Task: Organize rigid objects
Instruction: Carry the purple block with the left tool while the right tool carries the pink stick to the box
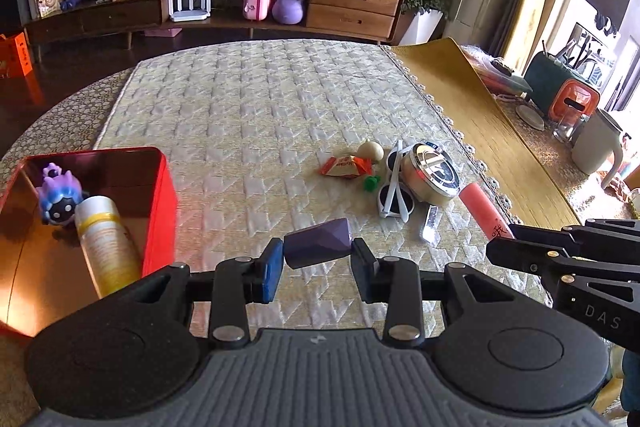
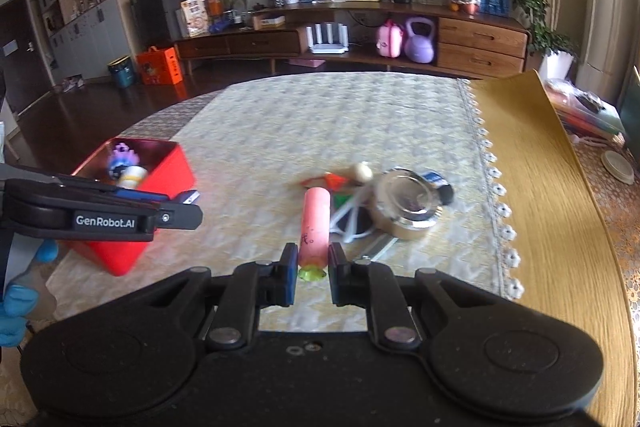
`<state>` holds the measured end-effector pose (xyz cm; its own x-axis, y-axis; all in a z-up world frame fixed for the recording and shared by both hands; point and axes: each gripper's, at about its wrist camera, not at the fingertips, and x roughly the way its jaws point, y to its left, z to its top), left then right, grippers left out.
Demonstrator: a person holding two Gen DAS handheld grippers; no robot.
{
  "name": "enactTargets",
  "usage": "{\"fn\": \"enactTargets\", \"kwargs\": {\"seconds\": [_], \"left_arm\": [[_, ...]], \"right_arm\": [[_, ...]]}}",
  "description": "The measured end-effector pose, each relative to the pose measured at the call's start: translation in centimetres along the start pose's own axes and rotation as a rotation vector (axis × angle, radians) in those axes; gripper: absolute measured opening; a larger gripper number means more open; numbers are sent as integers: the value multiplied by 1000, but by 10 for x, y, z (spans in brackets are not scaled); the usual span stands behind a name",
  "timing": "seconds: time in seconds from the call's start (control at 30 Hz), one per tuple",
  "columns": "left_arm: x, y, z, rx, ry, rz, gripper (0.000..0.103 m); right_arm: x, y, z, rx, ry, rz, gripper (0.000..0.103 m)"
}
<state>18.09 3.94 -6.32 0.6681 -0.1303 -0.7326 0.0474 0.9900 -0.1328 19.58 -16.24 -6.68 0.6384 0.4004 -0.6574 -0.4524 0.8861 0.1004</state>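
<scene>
Sitting at the left of the bench (image 1: 256,115), a glossy red tin box (image 1: 160,211) with rounded corners held two things: a spiky purple-and-blue figurine (image 1: 60,195) with a dark face, and a pale cylindrical bottle (image 1: 106,243) with yellow bands lying on its side against it. The box's inner walls were mirror-like and coppery.

The left gripper (image 1: 318,261) had its jaws partly closed on a faceted purple block (image 1: 318,243), matte and angular, held above the quilted, cream, woven-pattern cloth just right of the box. The right gripper (image 2: 313,265) had its jaws narrow, clamped on a smooth pink tube (image 2: 316,227) near its green cap end, the tube pointing away toward the pile.

Further back on the cloth lay a loose cluster: an orange crinkled wrapper (image 1: 346,167), a round beige ball (image 1: 370,149), a small green piece (image 1: 370,183), white-framed sunglasses (image 1: 394,187) folded, and a round shiny metal tin (image 1: 430,173).
</scene>
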Motion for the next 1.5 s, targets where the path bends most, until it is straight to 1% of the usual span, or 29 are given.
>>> {"fn": "enactTargets", "kwargs": {"seconds": [0.37, 0.57, 0.73, 1.03, 1.2, 1.33, 1.5], "left_arm": [[-42, 41, -11, -36, -35, 53, 36], [-58, 76, -13, -74, -58, 104, 36], [-63, 108, -14, -100, -62, 159, 36], [-51, 156, -18, -123, -23, 247, 36], [-38, 174, -14, -132, 5, 257, 36], [-26, 180, -11, -110, 23, 268, 36], [-10, 185, -7, -101, 44, 266, 36]], "right_arm": [[-2, 65, 10, -89, -3, 75, 15], [9, 96, 17, -112, 6, 110, 15], [23, 116, 26, -131, 22, 131, 15], [59, 150, 47, -194, 46, 162, 15], [87, 164, 61, -234, 63, 157, 15], [112, 173, 69, -267, 87, 149, 15], [143, 185, 76, -310, 127, 146, 15]]}}
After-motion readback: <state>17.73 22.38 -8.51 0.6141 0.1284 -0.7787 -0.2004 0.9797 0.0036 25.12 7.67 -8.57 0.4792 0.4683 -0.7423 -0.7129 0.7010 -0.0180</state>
